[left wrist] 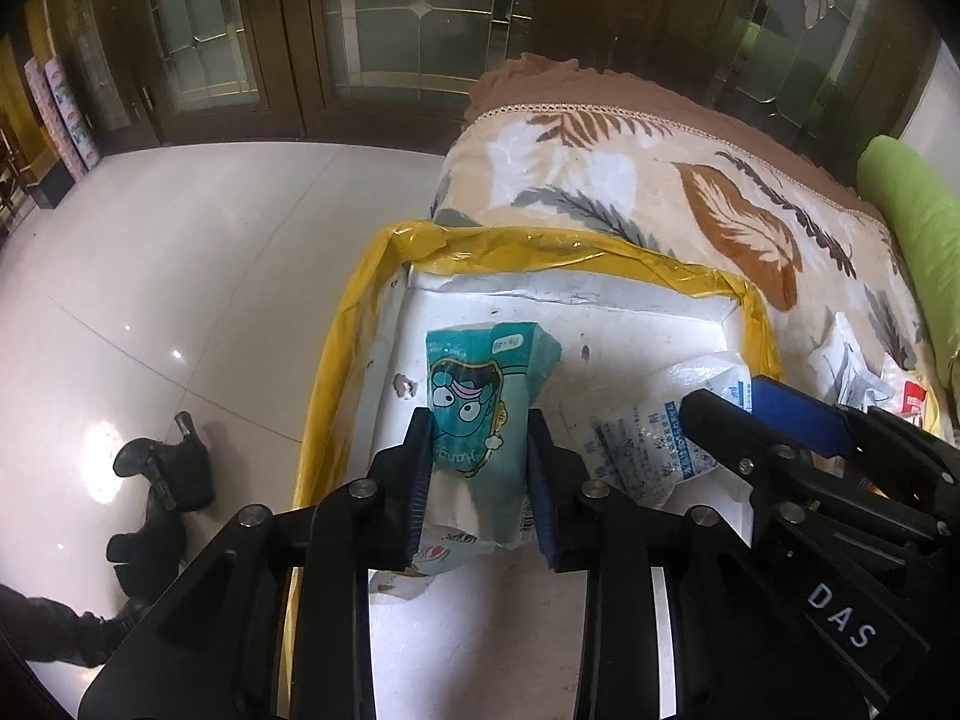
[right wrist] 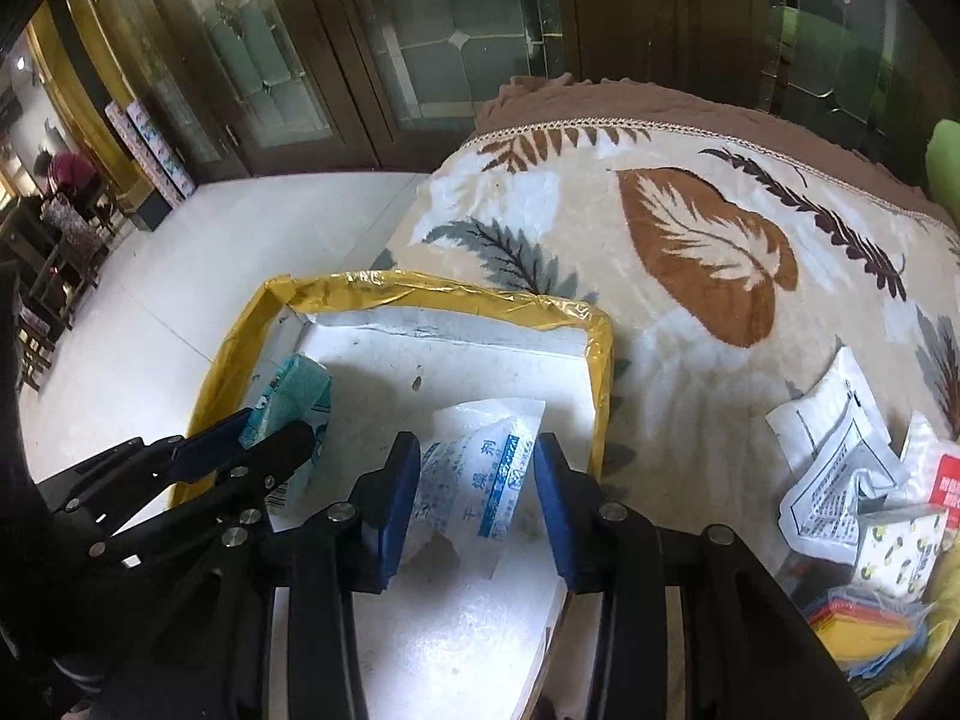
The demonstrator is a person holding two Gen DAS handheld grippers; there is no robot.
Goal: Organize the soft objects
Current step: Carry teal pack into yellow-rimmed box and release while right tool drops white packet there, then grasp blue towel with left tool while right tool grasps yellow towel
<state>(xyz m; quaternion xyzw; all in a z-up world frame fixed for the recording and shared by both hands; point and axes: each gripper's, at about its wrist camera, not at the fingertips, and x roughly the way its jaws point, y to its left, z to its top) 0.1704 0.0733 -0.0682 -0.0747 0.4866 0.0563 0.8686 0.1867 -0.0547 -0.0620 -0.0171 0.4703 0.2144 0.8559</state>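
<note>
A teal tissue pack [left wrist: 480, 414] with a cartoon face stands in the white foam box [left wrist: 600, 312] with the yellow taped rim. My left gripper [left wrist: 480, 456] is shut on the pack's lower part, and the pack looks pinched between both pads. From the right wrist view the same pack [right wrist: 294, 390] sits at the box's left side. A clear desiccant bag [right wrist: 474, 468] with blue print lies over the box floor, with my right gripper [right wrist: 477, 492] shut on it. In the left wrist view the bag [left wrist: 654, 438] and the right gripper's fingers [left wrist: 780, 420] show at the right.
The box [right wrist: 432, 294] rests at the edge of a leaf-patterned blanket [right wrist: 690, 228]. White paper packets [right wrist: 834, 462], a red-labelled pack [right wrist: 942, 480] and coloured items [right wrist: 864, 630] lie to the right. A green cushion [left wrist: 912, 216], tiled floor [left wrist: 180, 276] and black shoes [left wrist: 162, 480] are nearby.
</note>
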